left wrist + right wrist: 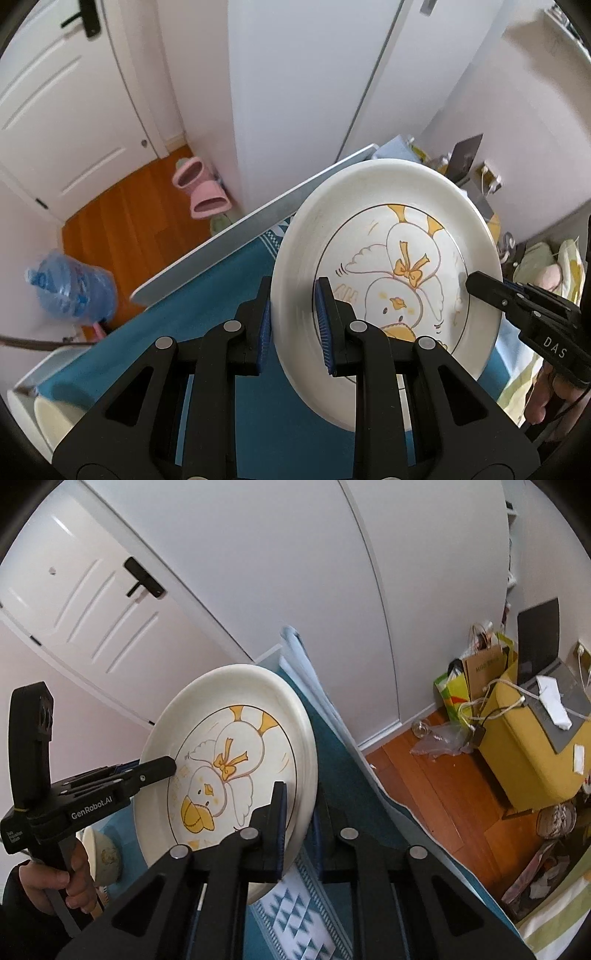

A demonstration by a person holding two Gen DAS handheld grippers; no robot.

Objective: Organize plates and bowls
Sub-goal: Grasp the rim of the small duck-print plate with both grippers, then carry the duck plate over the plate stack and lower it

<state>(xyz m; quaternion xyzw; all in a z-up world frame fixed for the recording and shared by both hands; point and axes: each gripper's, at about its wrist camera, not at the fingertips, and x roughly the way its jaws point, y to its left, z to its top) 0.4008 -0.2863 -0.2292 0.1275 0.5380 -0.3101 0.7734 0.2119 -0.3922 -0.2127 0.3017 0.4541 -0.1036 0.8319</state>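
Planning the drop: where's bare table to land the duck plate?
Bare blue cloth lies between the plate and the table's white edge. Crowded corner: a cream bowl. The left gripper and right gripper clamp opposite rims.

Plates: one, white with a yellow duck drawing (388, 266); bowls: one, cream (105, 853); tools: two, the left tool (293, 325) and the right tool (299, 834). Floor items: two pink slippers (201, 188), one blue water jug (72, 288), one yellow box (535, 746). Paper bags: two (476, 679).
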